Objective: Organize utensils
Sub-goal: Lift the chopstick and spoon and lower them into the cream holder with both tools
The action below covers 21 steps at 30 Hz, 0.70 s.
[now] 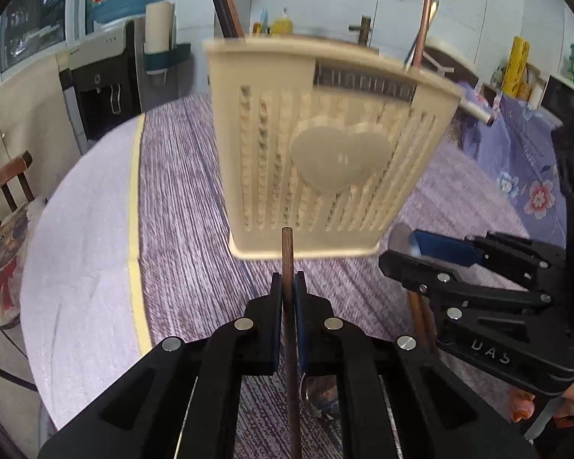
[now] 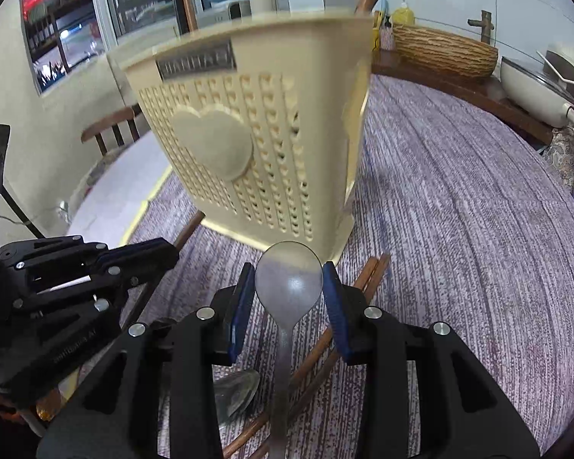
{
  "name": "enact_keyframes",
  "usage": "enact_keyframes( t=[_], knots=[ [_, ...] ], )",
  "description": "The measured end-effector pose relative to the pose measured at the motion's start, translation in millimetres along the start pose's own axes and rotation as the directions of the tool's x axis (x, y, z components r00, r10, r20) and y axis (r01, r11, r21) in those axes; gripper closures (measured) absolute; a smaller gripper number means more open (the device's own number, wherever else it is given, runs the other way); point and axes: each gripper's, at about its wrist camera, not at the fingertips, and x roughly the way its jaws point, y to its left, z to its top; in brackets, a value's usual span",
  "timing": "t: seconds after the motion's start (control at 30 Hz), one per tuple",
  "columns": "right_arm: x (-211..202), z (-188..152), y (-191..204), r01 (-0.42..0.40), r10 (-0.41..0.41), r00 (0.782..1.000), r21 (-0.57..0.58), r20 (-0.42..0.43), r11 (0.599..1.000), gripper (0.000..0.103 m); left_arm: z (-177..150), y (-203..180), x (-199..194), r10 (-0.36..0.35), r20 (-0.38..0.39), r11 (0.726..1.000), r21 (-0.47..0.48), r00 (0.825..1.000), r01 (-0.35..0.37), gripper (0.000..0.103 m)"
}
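Chopstick point(image 1: 287, 267) sits clamped between my left gripper's point(image 1: 288, 281) blue pads, its brown tip poking out toward twelve o'clock, the jaws squeezed nearly together on it. Ahead of it stands the cream holder point(image 1: 325, 153) with the heart on its front, upright on the purple tablecloth point(image 1: 180, 210); a few sticks already rise from its top. At three o'clock in the left view I see my right gripper point(image 2: 289, 287), and its own camera shows it pinching the bowl of a metal spoon point(image 2: 289, 279) from both sides, handle running back toward six o'clock. More chopsticks point(image 2: 363, 279) lie on the cloth beneath, from about one o'clock of the spoon down to six.
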Motion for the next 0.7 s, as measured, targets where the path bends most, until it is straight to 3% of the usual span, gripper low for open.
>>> enact_keyframes(
  t=[0.17, 0.37, 0.7],
  knots=[
    [-35.4, 7.8, -4.8, -0.019, 0.017, 0.997, 0.017, 0.071, 1.0, 0.066, 19.1, 7.2, -41.7, -0.019, 0.122, 0.999, -0.023, 0.992, 0.022, 0.096],
    [-66.6, 10.9, -12.6, -0.018, 0.016, 0.993, 0.024, 0.113, 1.0, 0.066, 37.3, 17.5, -84.6, -0.02, 0.254, 0.999, -0.041, 0.967, 0.031, 0.096],
    [-80.8, 8.6, -13.9, -0.04, 0.035, 0.992, 0.038, 0.124, 0.998, 0.066, 36.5, 24.3, -94.1, -0.022, 0.275, 0.998, -0.056, 0.961, 0.039, 0.096]
  ],
)
